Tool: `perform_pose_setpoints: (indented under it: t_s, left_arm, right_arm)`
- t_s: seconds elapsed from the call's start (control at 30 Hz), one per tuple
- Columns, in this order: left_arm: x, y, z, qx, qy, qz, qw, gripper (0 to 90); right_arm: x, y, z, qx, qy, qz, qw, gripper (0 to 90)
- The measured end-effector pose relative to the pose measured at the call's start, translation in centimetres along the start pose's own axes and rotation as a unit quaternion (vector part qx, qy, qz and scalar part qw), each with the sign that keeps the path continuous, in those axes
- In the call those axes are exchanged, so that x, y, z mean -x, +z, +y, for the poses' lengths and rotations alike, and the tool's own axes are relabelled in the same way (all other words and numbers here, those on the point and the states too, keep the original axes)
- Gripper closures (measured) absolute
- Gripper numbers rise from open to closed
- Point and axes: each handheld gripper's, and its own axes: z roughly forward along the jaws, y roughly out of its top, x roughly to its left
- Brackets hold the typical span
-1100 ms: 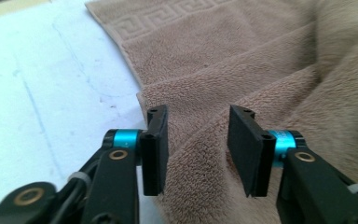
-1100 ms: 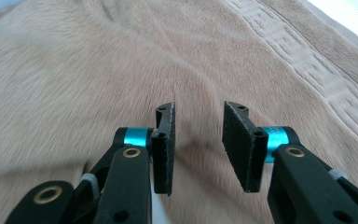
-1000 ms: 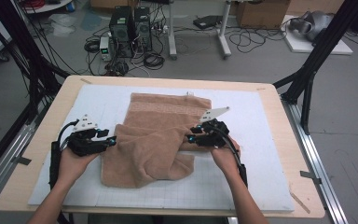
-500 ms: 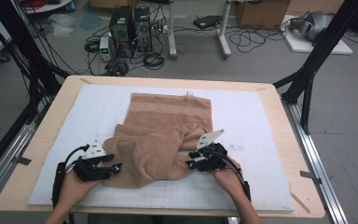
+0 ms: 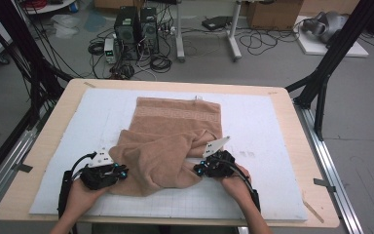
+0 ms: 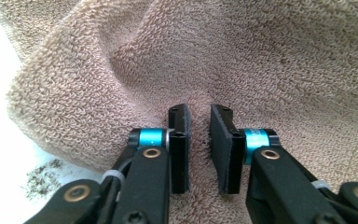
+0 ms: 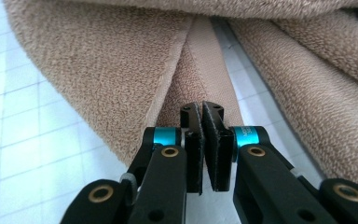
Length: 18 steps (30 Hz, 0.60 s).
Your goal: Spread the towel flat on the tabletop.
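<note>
The towel (image 5: 168, 141) lies on the white mat (image 5: 263, 126), its far half spread flat toward the table's far edge and its near half bunched in a loose fold toward the near edge. I hold that fold at both sides so the two gathered ends can be drawn together as one.

My left gripper (image 6: 199, 149) sits at the fold's left end, near the table's near-left corner. Its jaws have just been closing and now stand a narrow gap apart, with a ridge of terry between the pads; whether they already pinch it I cannot tell.

My right gripper (image 7: 201, 140) sits at the fold's right end. Its jaws have just been closing and are now clamped on the towel's flat hem, the sturdiest place to grip.
</note>
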Motion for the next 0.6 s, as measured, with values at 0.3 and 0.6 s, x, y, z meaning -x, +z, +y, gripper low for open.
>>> perform_pose_setpoints:
  t_s: [0.3,0.6]
  left_arm:
    - [0.3,-1.7,0.5,0.032,-0.003,-0.006,0.9995,80.5]
    - [0.9,-2.9,0.5,0.047,0.0,-0.013,0.9988,79.0]
  right_arm:
    - [-1.1,-1.8,-1.7,-0.012,-0.004,0.004,0.9999,87.4]
    - [-3.3,-3.8,-3.7,-0.019,-0.004,0.0,0.9998,86.1]
